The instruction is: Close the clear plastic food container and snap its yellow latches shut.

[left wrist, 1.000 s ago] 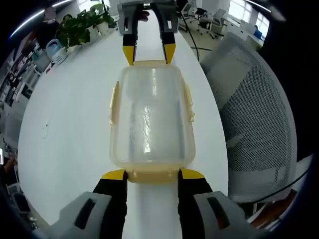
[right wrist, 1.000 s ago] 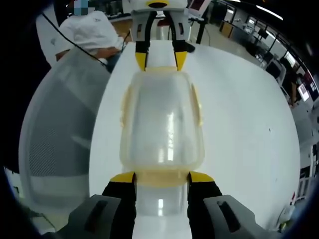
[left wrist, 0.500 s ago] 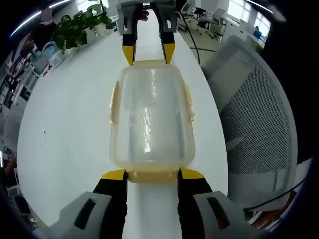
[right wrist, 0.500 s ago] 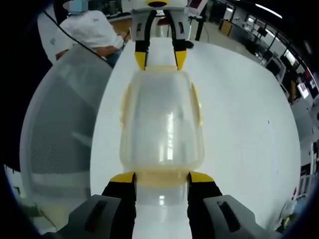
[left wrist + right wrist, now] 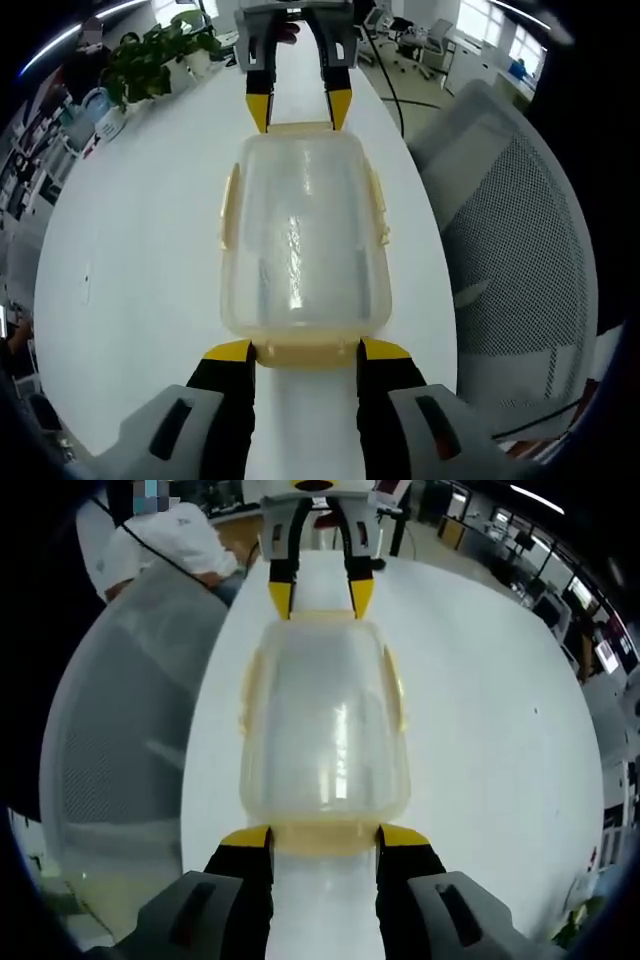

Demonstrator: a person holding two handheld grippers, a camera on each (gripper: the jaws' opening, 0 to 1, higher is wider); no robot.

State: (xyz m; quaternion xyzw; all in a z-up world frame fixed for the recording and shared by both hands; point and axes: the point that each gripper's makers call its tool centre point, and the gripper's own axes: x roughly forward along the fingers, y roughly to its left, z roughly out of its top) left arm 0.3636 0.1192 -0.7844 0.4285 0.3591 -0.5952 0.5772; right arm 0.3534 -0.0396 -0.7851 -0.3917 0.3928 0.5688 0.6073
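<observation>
Clear plastic food container (image 5: 303, 235) lies lid-down-looking and closed on the white bench (image 5: 130, 250), lengthwise between the two tools, with the left gripper (image 5: 303, 352) at one short end and the right gripper (image 5: 323, 838) at the opposite one. Each gripper's fingers are spread, straddling the yellow end latch (image 5: 305, 353) nearest it without clamping anything; the tips sit just beside the latch corners, and whether they touch it I cannot tell. The long-side latches (image 5: 378, 205) appear folded against the wall, though the blur of the plastic makes that uncertain. The main risk, as I judge it, is uneven pressing: if one end is pushed harder, the light box could skate along the smooth bench toward the mesh office chair (image 5: 520, 240) and the near edge. A fingertip could also slip off the latch lip and leave it unsnapped, or lift that end.
</observation>
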